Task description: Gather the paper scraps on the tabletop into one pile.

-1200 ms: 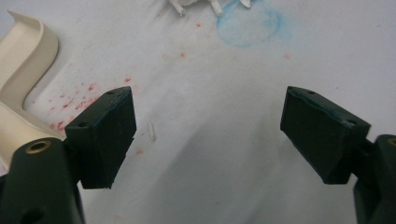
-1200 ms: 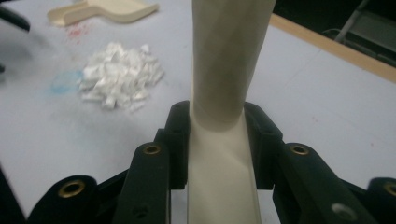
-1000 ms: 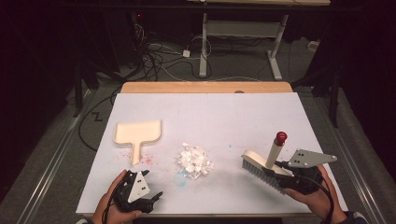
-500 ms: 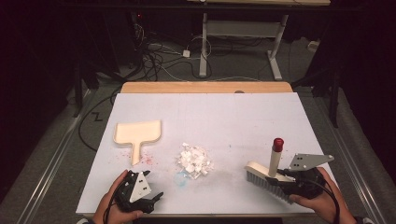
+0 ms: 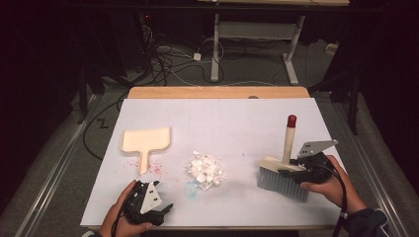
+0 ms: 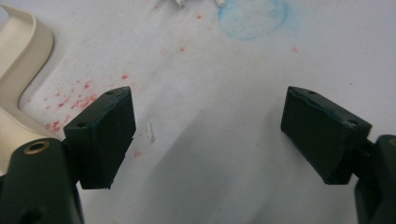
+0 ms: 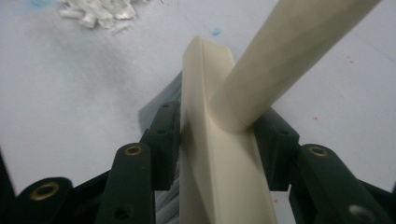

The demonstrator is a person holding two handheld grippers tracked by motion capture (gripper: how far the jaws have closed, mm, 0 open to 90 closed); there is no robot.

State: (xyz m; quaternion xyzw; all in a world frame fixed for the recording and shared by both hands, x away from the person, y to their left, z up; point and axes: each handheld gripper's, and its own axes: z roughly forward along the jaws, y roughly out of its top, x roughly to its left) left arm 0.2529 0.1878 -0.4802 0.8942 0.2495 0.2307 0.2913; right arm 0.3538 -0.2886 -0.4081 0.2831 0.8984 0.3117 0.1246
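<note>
On white tabletop: scattered red specks.

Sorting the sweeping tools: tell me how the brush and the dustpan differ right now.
The brush stands bristles-down with its handle upright; the dustpan lies flat. The brush sits between the right gripper jaws; the dustpan is apart from the open left gripper. The brush has grey bristles and a red tip; the dustpan has neither. Both are cream.

Cream brush, grey bristles down, red-tipped handle upright, table's right

Cables on floor beyond wooden table edge.
</note>
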